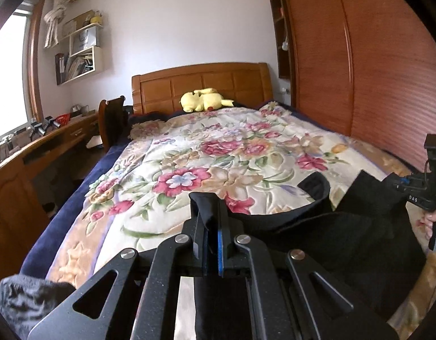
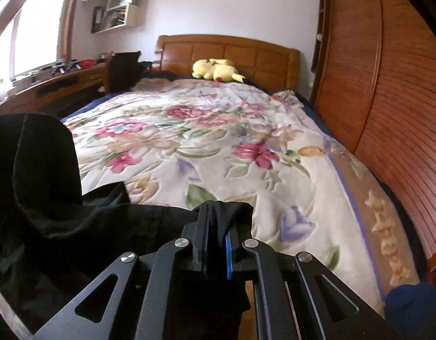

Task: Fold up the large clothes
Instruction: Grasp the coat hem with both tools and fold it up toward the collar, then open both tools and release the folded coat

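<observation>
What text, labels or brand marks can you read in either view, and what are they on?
"DAS": white letters on the body of the right gripper, seen in the left wrist view; the word looks cut off on its left side.
Books and boxes on the wall shelves: any print is too small and blurred to read.
Black garment, floral blanket and yellow plush: no readable text.

both wrist views low, facing headboard (image 1: 201,83) (shared bed (image 2: 246,130))

Daylight from blown-out window (image 2: 33,39) at left; room evenly bright, slight motion blur, strong fisheye bending edges.
</observation>
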